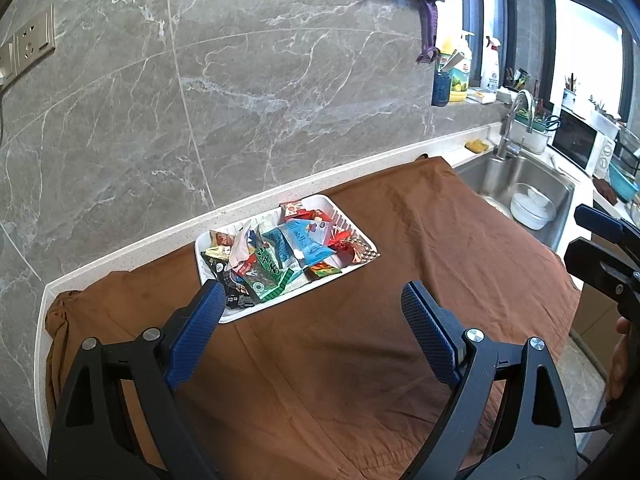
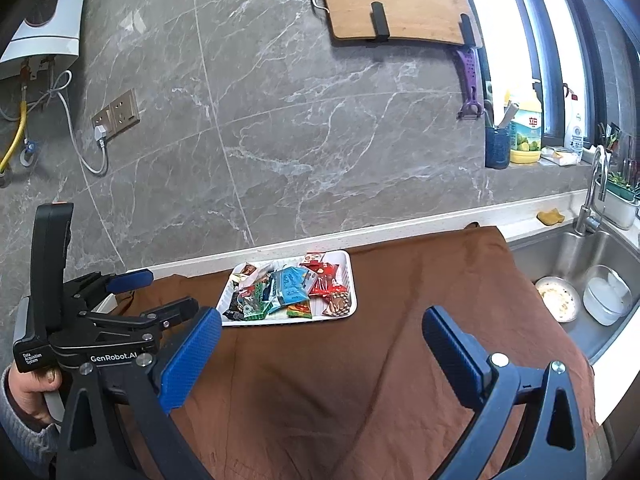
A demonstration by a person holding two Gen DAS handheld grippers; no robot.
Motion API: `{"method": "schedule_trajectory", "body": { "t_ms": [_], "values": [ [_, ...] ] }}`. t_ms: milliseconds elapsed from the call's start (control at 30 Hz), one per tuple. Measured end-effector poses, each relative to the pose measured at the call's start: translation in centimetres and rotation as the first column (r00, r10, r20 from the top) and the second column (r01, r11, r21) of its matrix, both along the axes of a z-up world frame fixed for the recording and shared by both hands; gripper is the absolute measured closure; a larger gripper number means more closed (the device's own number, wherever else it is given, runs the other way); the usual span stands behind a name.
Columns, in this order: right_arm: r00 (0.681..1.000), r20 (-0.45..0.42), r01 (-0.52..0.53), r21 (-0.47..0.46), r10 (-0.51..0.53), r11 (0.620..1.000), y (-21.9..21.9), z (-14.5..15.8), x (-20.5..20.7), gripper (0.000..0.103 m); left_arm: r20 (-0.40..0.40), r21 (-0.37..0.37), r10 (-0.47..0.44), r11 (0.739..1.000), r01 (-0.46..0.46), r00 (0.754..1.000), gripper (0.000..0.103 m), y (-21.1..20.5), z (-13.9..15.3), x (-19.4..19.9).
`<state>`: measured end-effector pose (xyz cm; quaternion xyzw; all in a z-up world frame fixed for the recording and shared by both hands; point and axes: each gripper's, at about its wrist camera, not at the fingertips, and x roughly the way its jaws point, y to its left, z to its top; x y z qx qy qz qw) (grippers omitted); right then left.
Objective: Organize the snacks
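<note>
A white tray (image 1: 362, 236) holds a heap of several snack packets (image 1: 292, 246) in blue, green and red wrappers. It sits on a brown cloth (image 1: 360, 360) near the wall. My left gripper (image 1: 312, 300) is open and empty, hovering just in front of the tray. In the right wrist view the tray (image 2: 352, 276) and its snack packets (image 2: 288, 286) lie ahead. My right gripper (image 2: 320, 328) is open and empty, in front of the tray. The left gripper (image 2: 160, 296) also shows at the left edge there.
A steel sink (image 2: 592, 264) with a bowl (image 2: 606, 294) and a faucet (image 2: 592, 196) lies to the right of the cloth. A grey marble wall stands behind, with a hanging cutting board (image 2: 396, 0). Bottles (image 2: 526, 128) stand on the window sill.
</note>
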<state>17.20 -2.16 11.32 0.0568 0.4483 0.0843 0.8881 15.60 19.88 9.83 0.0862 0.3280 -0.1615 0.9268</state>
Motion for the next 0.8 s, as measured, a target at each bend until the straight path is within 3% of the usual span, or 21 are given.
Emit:
{"method": "schedule_trajectory", "body": {
  "t_ms": [800],
  "values": [
    [1.000, 0.007, 0.006, 0.003, -0.006, 1.000, -0.46, 0.30, -0.58, 0.000, 0.005, 0.003, -0.013, 1.000, 0.013, 1.000, 0.013, 0.14, 0.14, -0.06]
  ]
}}
